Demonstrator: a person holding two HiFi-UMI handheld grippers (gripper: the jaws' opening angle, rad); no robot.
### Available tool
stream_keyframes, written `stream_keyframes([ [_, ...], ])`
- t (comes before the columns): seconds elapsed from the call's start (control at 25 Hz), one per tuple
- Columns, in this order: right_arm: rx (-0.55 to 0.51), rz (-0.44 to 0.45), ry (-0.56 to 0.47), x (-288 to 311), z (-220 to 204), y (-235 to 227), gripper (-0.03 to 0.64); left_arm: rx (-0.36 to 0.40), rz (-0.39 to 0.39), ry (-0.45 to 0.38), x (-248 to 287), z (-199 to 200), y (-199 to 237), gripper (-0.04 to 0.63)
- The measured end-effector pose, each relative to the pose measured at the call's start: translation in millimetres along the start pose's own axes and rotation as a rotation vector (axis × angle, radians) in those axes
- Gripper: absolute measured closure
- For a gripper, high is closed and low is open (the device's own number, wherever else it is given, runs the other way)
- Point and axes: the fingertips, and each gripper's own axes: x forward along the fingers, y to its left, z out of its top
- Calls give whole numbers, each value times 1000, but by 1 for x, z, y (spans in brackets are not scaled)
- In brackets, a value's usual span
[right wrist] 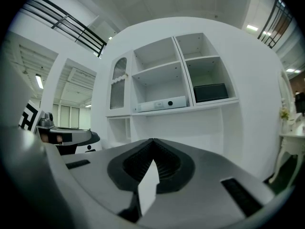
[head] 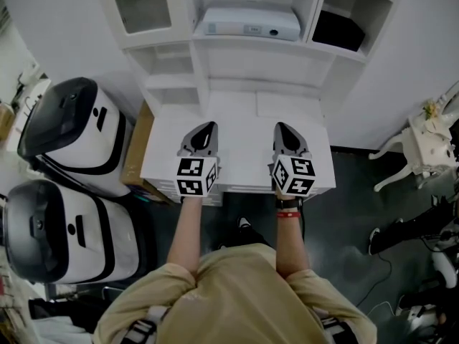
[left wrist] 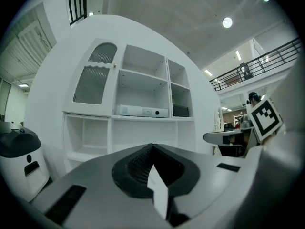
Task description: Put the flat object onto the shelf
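Found fingers (left wrist: 133, 168) of left gripper (left wrist: 152, 147) shut tip to tip, clamped on nothing; noted only a white sliver in the hollow behind the tips, nature unclear; found right gripper (right wrist: 152, 140) likewise, fingers (right wrist: 169, 163) together and empty. Logged both grippers side by side, marker cubes toward the person, over the white counter (head: 237, 113) in front of the shelf unit (head: 201, 63); could not tell whether touching it. Located the flat white box (head: 247, 24) lying on the middle shelf of that unit, well apart from both grippers; listed a flat black item (head: 337, 31) in the compartment to its right. Entered two white-and-black machines (head: 79, 131) left of the counter; a brown carton (head: 135, 153) just beside the counter's left edge; white furniture with curved legs (head: 419, 145) at far right.
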Motion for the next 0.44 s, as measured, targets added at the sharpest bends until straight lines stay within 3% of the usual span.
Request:
stream_keyframes([
  [0.16,-11,-9,-1,0,-7,-6,594,30,21,-9,0,-6,2,575],
  [0.44,-31,-8,-3,10,-16,-11,594,18,38,6,12,-26,7,577],
])
